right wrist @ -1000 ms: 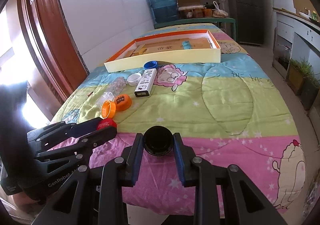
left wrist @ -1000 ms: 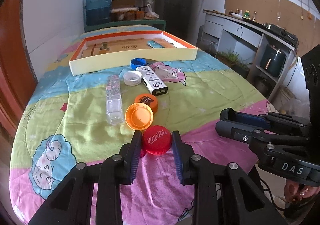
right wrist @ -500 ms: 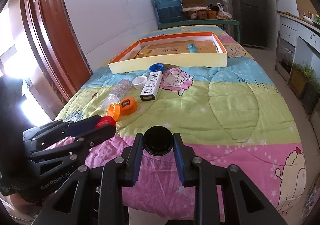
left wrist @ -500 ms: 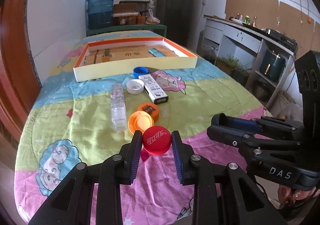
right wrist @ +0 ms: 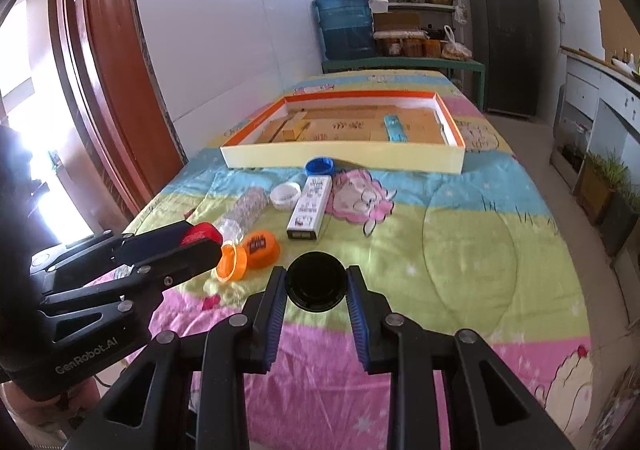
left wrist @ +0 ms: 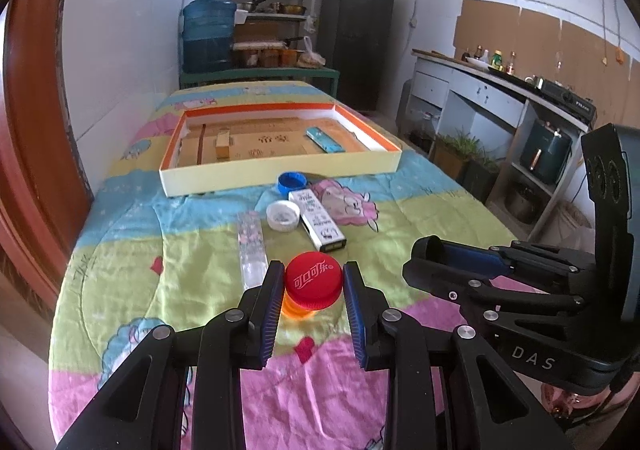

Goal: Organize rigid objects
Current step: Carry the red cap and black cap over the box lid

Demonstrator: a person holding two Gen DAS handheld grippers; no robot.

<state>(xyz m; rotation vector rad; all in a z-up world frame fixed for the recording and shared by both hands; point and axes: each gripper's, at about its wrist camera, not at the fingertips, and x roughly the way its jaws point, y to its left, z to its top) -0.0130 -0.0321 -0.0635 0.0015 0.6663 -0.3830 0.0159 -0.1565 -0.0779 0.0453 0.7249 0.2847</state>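
Left wrist: left tongs (left wrist: 314,286) clamp the red cap (left wrist: 314,281), hiding orange lids; right tongs (right wrist: 316,286) clamp a black cap (right wrist: 316,282).

From my left wrist view, the red cap (left wrist: 313,281) between my fingers (left wrist: 271,304) hides almost all of the orange lid (left wrist: 295,310) beneath it, so only a sliver shows and I cannot tell how it lies. The black cap (right wrist: 316,282) in my right fingers (right wrist: 276,306) shows only a dark round face, its markings unreadable. The print on the white carton (right wrist: 309,208) is too small to read, and the clear bottle (right wrist: 244,212) is partly covered by my left gripper (right wrist: 200,240).
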